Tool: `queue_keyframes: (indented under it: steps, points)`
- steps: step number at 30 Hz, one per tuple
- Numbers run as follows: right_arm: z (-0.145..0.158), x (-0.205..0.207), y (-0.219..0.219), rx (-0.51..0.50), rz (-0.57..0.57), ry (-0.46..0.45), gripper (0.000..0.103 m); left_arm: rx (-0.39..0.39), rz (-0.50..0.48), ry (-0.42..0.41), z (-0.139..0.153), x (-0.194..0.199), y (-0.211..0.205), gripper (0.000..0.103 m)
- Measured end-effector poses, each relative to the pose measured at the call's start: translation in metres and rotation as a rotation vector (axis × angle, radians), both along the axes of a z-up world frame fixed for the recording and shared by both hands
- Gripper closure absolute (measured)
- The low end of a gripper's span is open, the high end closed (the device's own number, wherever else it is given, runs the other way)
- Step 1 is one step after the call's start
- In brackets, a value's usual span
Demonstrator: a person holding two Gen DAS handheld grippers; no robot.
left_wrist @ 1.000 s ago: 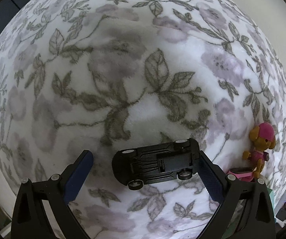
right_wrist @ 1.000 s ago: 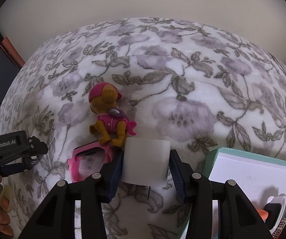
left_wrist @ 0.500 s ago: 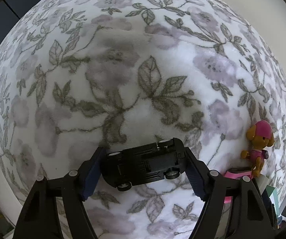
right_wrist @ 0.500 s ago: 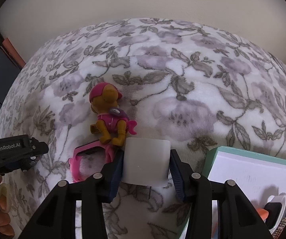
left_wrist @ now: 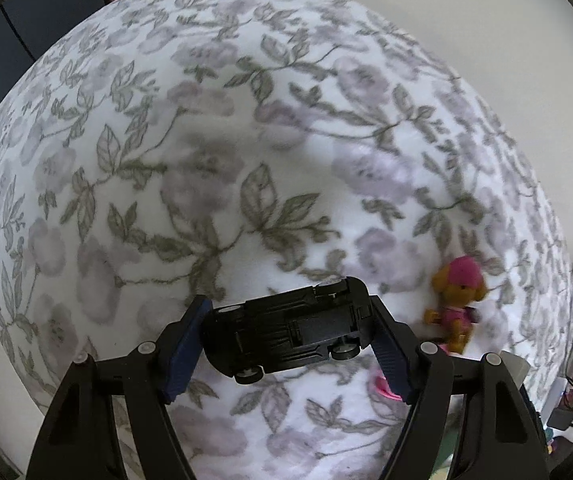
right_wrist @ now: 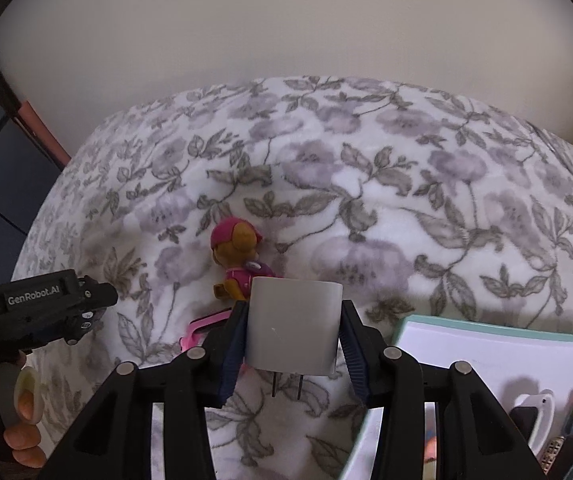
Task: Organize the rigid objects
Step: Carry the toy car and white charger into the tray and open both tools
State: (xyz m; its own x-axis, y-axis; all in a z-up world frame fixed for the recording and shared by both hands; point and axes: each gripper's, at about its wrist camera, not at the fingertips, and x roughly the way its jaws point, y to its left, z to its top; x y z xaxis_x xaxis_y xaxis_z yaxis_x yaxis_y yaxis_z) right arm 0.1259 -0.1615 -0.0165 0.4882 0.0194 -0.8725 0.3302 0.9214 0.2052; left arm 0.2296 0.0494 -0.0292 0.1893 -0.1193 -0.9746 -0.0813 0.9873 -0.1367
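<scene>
My left gripper [left_wrist: 286, 340] is shut on a black toy car [left_wrist: 290, 336], held by its two ends with the underside and wheels facing the camera, above the floral blanket [left_wrist: 206, 160]. My right gripper [right_wrist: 292, 338] is shut on a white plug adapter [right_wrist: 294, 328], its two metal prongs pointing toward the camera. A toy puppy in a pink cap [right_wrist: 236, 258] lies on the blanket just beyond the adapter, and shows in the left wrist view at the right [left_wrist: 456, 304]. A pink watch strap [right_wrist: 198, 328] lies beside it.
A mint-rimmed white box [right_wrist: 486, 344] at the lower right holds several small items. The left gripper's body [right_wrist: 42, 308] and a hand's fingers [right_wrist: 26, 420] show at the left edge. A pale wall rises behind the bed; dark furniture stands left.
The left jaws closed on the toy car, then lifted it off the blanket. The right gripper rose a little with the adapter, which now covers part of the puppy.
</scene>
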Motion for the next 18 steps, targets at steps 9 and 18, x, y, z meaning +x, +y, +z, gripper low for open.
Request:
queue_keyframes:
  steps: [9,18]
  points:
    - [0.046,-0.032,-0.026,0.029,-0.074,-0.067,0.056,-0.052,-0.062,-0.071,0.035,-0.014,-0.025,0.025]
    - [0.101,-0.076,-0.057,0.018,-0.149,-0.149,0.056,-0.085,-0.152,-0.150,0.075,-0.039,-0.053,0.025]
